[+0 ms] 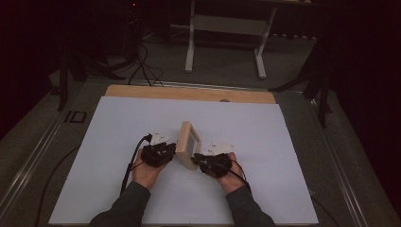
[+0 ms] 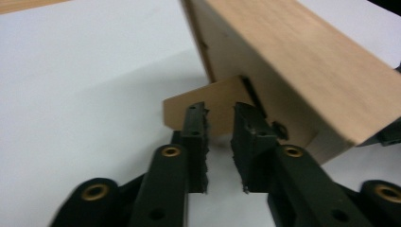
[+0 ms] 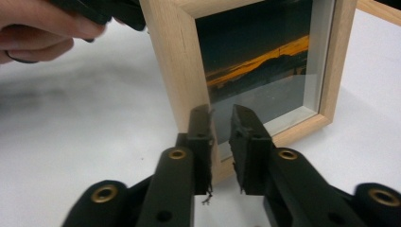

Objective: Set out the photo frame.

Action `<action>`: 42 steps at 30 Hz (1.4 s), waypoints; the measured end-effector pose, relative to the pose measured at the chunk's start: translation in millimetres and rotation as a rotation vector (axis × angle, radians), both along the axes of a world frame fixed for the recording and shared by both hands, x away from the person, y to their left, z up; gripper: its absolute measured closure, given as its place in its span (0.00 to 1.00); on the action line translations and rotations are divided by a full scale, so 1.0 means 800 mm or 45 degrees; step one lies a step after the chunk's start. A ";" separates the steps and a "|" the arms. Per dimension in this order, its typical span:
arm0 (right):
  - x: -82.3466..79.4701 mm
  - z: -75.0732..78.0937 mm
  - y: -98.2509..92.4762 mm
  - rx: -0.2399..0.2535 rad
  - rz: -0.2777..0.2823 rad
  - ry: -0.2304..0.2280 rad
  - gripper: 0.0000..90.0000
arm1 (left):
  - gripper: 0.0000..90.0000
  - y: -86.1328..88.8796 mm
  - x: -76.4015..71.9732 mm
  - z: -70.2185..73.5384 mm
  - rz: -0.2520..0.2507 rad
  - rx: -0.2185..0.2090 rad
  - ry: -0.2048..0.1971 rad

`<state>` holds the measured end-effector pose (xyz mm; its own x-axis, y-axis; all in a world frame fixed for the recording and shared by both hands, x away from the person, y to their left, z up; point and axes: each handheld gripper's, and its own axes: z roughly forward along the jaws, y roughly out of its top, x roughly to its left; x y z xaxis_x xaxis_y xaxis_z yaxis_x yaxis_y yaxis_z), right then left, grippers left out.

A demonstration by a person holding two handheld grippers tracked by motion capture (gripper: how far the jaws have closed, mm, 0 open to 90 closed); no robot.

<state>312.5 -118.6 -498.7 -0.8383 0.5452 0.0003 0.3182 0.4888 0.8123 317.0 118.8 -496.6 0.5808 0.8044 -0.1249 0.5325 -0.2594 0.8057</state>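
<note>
A light wooden picture frame (image 1: 187,144) stands upright on the white sheet (image 1: 142,123) between my two grippers. My left gripper (image 1: 168,152) is at its back. In the left gripper view its jaws (image 2: 220,118) stand a little apart around the thin wooden stand flap (image 2: 215,101) on the frame's back (image 2: 293,71), and the pads do not press on it. My right gripper (image 1: 197,161) is at the frame's front. Its jaws (image 3: 221,118) are slightly apart at the lower corner of the frame (image 3: 175,61), which holds a dark sunset picture (image 3: 257,61).
The white sheet covers a wooden table whose bare strip (image 1: 189,93) runs along the far edge. Beyond it stand a white desk frame (image 1: 191,42) and cables on the dark floor. The person's other hand (image 3: 38,28) is at the top left of the right gripper view.
</note>
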 end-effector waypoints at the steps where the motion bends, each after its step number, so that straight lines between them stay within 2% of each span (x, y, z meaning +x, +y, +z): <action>1: 0.000 0.000 -0.001 -0.002 -0.001 0.001 0.80 | 0.80 0.003 -0.001 0.000 0.008 -0.013 0.000; 5: 0.001 0.001 -0.003 0.000 0.005 0.010 0.72 | 0.70 0.015 -0.005 -0.001 0.031 -0.050 0.003; 8: 0.001 0.001 -0.003 -0.002 0.028 0.020 0.66 | 0.63 0.019 -0.008 0.002 0.055 -0.053 -0.003; 14: -0.001 -0.001 0.002 -0.042 0.050 0.011 0.61 | 0.59 0.025 -0.013 0.009 0.078 -0.046 -0.028; 18: -0.001 -0.001 0.002 -0.054 0.040 0.005 0.57 | 0.55 0.030 -0.017 0.014 0.089 -0.071 -0.044; 21: 0.000 0.000 -0.001 -0.047 0.030 0.005 0.56 | 0.53 0.033 -0.019 0.017 0.084 -0.094 -0.052; 30: 0.001 0.002 -0.005 -0.036 0.018 0.006 0.54 | 0.46 0.035 -0.026 0.029 0.050 -0.117 -0.087; 42: 0.004 0.004 -0.011 -0.016 -0.001 0.008 0.53 | 0.40 0.026 -0.034 0.042 0.013 -0.135 -0.113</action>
<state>315.9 -127.2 -495.6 -0.8379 0.5458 -0.0008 0.3239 0.4984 0.8042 289.8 139.7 -463.4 0.5854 0.7953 -0.1578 0.4602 -0.1657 0.8722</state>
